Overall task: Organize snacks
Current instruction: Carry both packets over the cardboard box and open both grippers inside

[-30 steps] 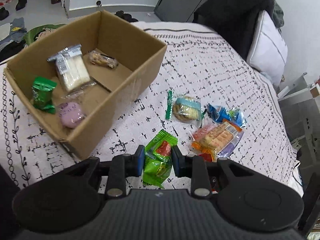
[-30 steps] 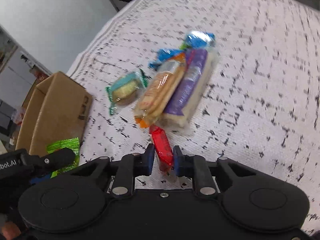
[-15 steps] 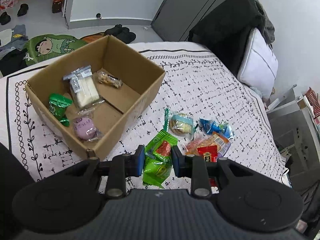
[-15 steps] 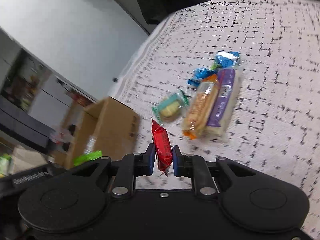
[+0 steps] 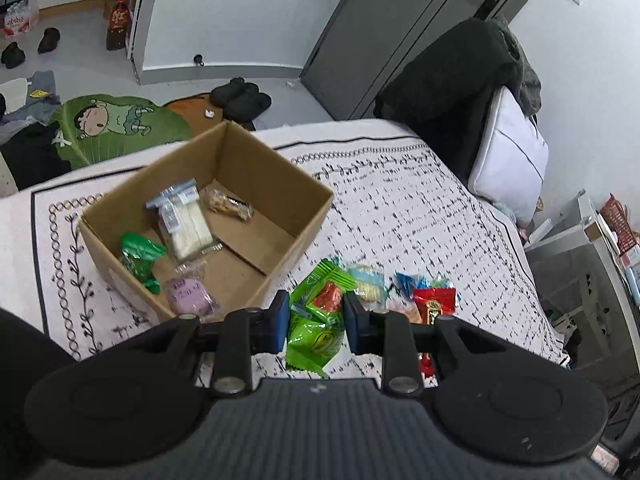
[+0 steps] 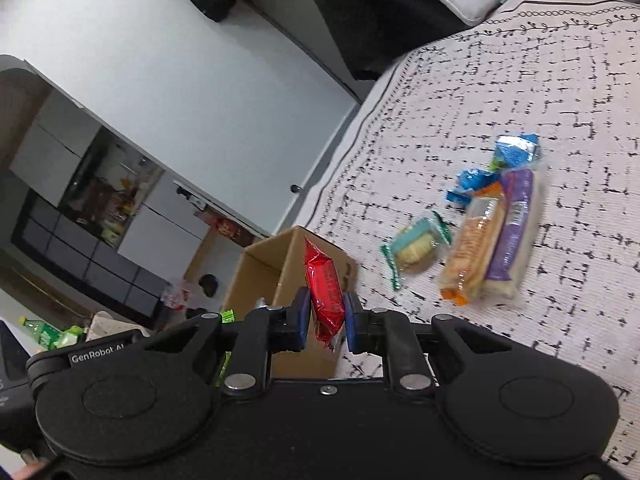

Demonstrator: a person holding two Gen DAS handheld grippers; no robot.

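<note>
My left gripper (image 5: 316, 322) is shut on a bright green snack packet (image 5: 316, 328), held above the bedspread to the right of an open cardboard box (image 5: 280, 178). The box holds several snacks: a green pouch (image 5: 138, 258), a white wafer pack (image 5: 182, 220), a purple bun (image 5: 188, 294) and a small brown bar (image 5: 230, 205). My right gripper (image 6: 326, 322) is shut on a red snack packet (image 6: 325, 288), lifted off the bed with the box (image 6: 260, 276) behind it. The red packet (image 5: 434, 304) also shows in the left wrist view.
Loose snacks lie on the patterned bedspread (image 6: 500, 92): a teal-wrapped cookie (image 6: 416, 246), an orange cracker pack (image 6: 476, 244), a purple pack (image 6: 516, 224) and blue wrappers (image 6: 492, 164). A white pillow (image 5: 508, 160) and dark clothing (image 5: 448, 84) are at the bed's head. A cluttered floor lies beyond the box.
Both grippers rose with their packets. The right one tilted up, lifting the red packet off the bed so the box and room now show behind it. The left view widened over the box.
</note>
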